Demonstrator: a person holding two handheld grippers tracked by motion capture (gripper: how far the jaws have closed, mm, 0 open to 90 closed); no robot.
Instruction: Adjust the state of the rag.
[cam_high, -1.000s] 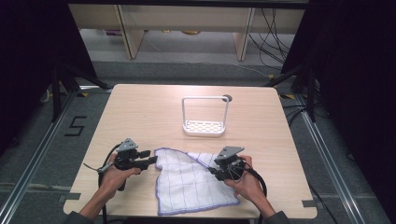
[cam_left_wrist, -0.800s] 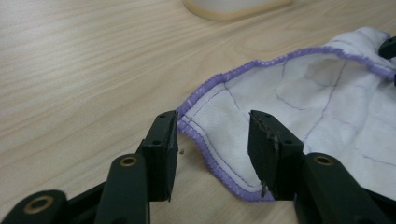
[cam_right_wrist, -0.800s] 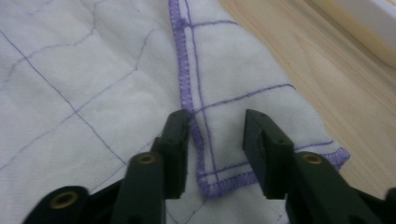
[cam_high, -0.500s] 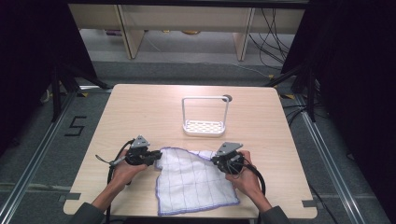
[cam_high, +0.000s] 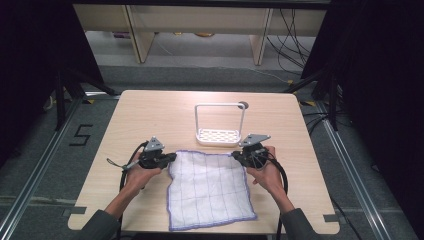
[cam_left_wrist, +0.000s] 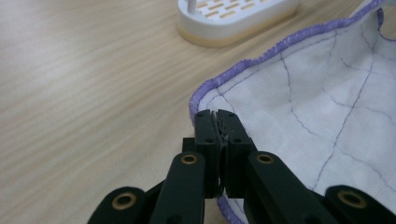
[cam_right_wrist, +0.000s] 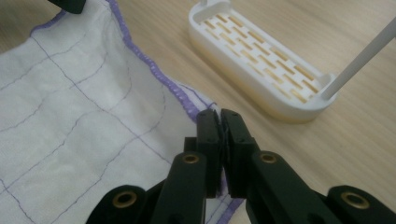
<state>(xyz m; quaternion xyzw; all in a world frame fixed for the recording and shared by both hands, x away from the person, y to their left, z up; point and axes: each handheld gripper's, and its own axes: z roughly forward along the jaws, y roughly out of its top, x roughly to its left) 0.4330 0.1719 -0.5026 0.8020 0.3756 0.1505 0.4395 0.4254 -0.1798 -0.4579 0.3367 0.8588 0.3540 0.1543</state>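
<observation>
A: Where's the cloth (cam_high: 209, 187)?
B: Spread flat on the surface (cam_high: 150, 112), near the white rack (cam_high: 219, 134).
A: And the tools?
B: Left tool (cam_left_wrist: 216, 115) and right tool (cam_right_wrist: 219, 115) each pinch a far corner, jaws clamped.

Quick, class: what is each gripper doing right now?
Left gripper: shut on the cloth, far left corner.
Right gripper: shut on the cloth, far right corner.

White cloth (cam_high: 209, 187) with purple grid and hem, white slotted rack (cam_high: 218, 136), pale wood table (cam_high: 150, 115)
</observation>
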